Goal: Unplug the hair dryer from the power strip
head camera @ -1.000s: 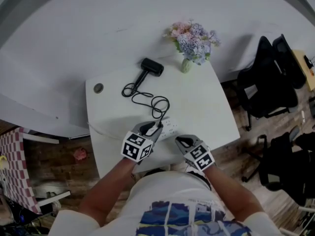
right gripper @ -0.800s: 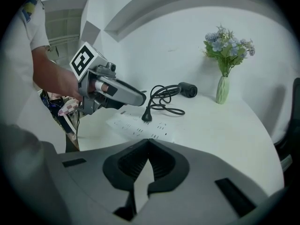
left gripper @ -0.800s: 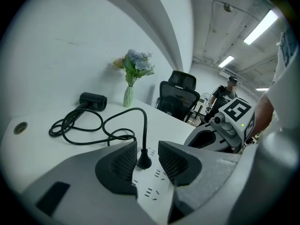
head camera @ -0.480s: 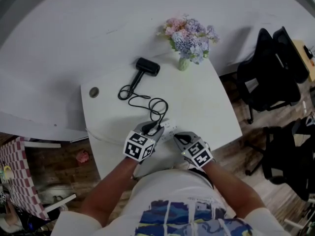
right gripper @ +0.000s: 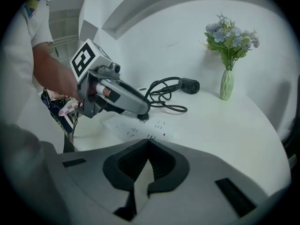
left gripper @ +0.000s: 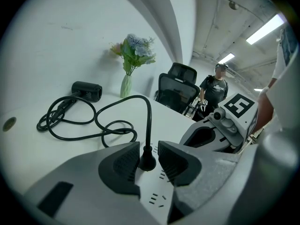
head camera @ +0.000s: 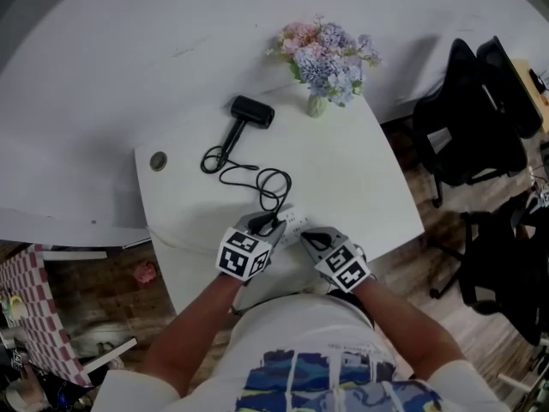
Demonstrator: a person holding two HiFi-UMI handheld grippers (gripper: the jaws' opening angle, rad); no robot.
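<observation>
White surface (head camera: pixel 360 178) against a curved white wall, wood floor around it. Upper left of centre: black hair dryer (head camera: pixel 251 112) lying on its side, well apart from the strip. Its cord (head camera: pixel 257 177) loops loosely down to the plug (left gripper: pixel 146 162), which is seated upright in the white power strip (head camera: pixel 294 223) at the near edge. Left tongs (left gripper: pixel 148 156) are closed on the plug, ribbed pads on either side of its base. Right tongs (right gripper: pixel 148 142) are closed with nothing between them, tips at the strip's near end; cannot tell whether they press on it. Upper right: flower vase (head camera: pixel 318 106). Far right: black chairs (head camera: pixel 463 127).

Handling, as a guess: plug is small, hard and smooth, so it may slip; grip the body low, not the soft cord. Strip looks light and will likely lift with the plug unless held down. Pull straight up.
</observation>
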